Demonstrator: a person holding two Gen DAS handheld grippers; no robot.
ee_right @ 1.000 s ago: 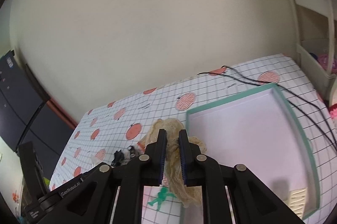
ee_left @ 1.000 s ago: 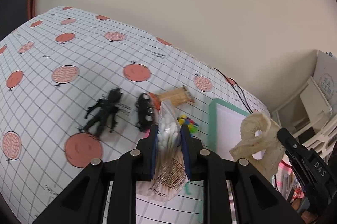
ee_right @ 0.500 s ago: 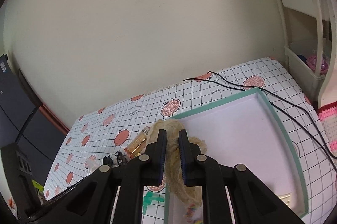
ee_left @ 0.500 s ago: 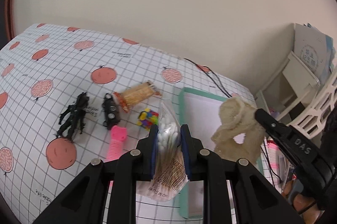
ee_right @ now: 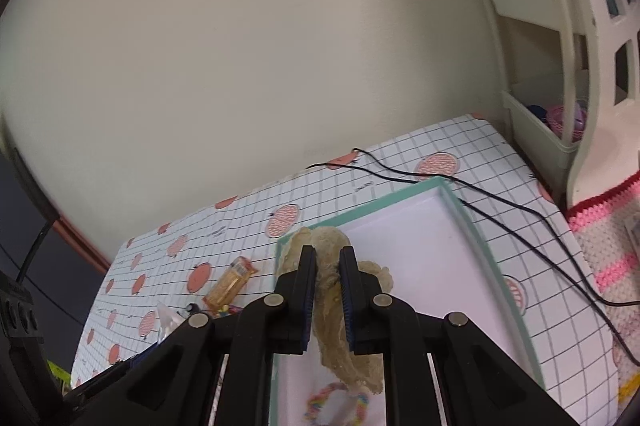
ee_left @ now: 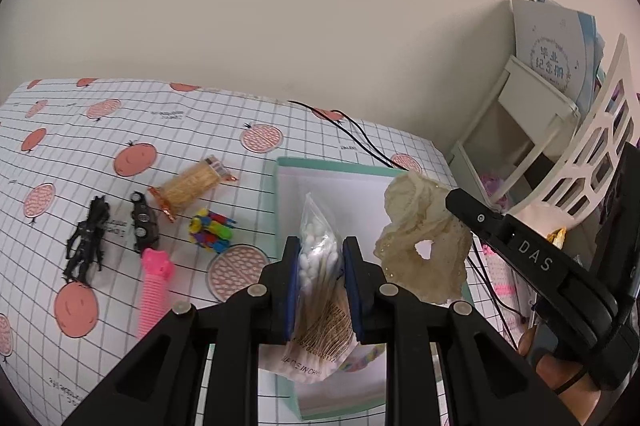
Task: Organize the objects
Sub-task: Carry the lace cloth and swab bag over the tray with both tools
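The left gripper (ee_left: 320, 274) has its jaws closed on a bag of cotton swabs (ee_left: 318, 290), above the teal-rimmed box (ee_left: 276, 202). The right gripper (ee_right: 328, 300) jaws grip a cream lace cloth (ee_right: 344, 358) over that box

Black cables (ee_right: 500, 202), cream shelf unit (ee_right: 532, 74), plain wall (ee_left: 280, 6).
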